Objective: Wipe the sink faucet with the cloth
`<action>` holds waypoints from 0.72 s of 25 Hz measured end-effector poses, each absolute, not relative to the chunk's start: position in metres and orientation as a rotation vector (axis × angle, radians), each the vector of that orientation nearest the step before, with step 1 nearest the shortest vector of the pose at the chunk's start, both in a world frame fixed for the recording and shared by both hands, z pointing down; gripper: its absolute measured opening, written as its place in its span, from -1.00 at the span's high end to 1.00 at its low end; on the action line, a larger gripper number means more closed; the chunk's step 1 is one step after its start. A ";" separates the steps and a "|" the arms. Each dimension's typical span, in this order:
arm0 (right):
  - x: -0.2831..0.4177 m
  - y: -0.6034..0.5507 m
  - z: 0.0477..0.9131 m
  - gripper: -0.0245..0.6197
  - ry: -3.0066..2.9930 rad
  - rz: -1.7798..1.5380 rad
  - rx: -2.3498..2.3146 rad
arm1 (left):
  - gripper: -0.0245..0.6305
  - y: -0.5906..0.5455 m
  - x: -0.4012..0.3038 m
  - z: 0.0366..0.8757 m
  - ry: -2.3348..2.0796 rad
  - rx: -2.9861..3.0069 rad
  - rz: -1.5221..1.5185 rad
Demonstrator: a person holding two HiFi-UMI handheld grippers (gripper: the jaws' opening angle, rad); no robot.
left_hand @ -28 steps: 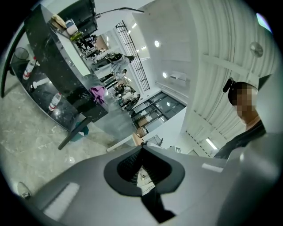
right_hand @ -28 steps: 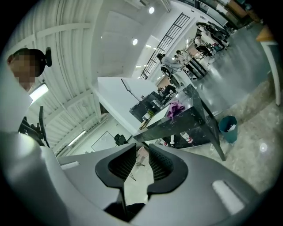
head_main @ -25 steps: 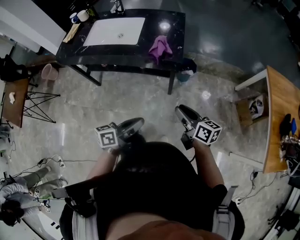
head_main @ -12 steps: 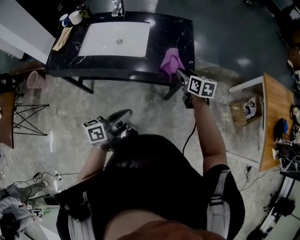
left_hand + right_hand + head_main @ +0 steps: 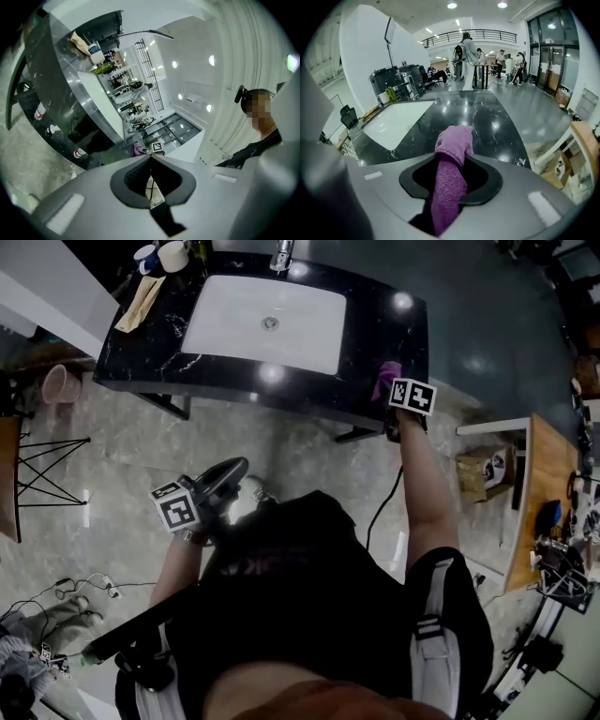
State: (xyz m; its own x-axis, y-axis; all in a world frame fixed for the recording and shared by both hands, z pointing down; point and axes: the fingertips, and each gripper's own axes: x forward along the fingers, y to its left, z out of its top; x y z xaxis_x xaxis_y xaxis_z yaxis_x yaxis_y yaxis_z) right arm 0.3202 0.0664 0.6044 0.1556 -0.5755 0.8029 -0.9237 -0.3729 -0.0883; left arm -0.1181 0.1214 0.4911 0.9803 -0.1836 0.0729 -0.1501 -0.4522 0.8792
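Head view looks down on a black marble worktop [image 5: 384,315] with a white sink [image 5: 225,320] set into it and the faucet [image 5: 282,254] at the sink's far edge. The purple cloth [image 5: 385,379] sits at the worktop's near right corner, to the right of the sink and well apart from the faucet. The right gripper [image 5: 451,165] reaches down to it on an outstretched arm. In the right gripper view its fingers [image 5: 480,180] have just been closing and now press on the cloth, which runs through the gap as a narrow strip and bunches up beyond the tips, above the dark marble. Whether the cloth's underside touches the worktop cannot be told. The left gripper [image 5: 151,158] is held level and low in front of the person, over the floor and short of the worktop, its fingers [image 5: 133,171] closed tip to tip with nothing between them. Two cups [image 5: 172,254] stand at the worktop's far left corner, with a tan flat item [image 5: 141,301] just beside them.
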 end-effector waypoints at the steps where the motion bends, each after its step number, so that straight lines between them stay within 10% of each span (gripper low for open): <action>1: 0.317 0.066 0.601 0.53 -1.429 1.070 1.997 | 0.93 0.117 -0.121 0.492 -0.238 2.041 -0.051; 18: 0.146 -0.248 0.360 0.56 -2.263 0.154 1.307 | 0.93 0.014 -0.134 0.479 -0.580 2.054 -0.264</action>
State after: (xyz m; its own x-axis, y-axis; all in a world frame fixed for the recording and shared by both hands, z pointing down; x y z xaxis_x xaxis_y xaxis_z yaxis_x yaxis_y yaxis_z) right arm 0.1459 -0.2476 0.3601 -0.4007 -0.7761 0.4870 -0.8349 0.5282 0.1548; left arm -0.1338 0.0140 0.4785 0.8641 -0.5014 0.0443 -0.2960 -0.4352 0.8503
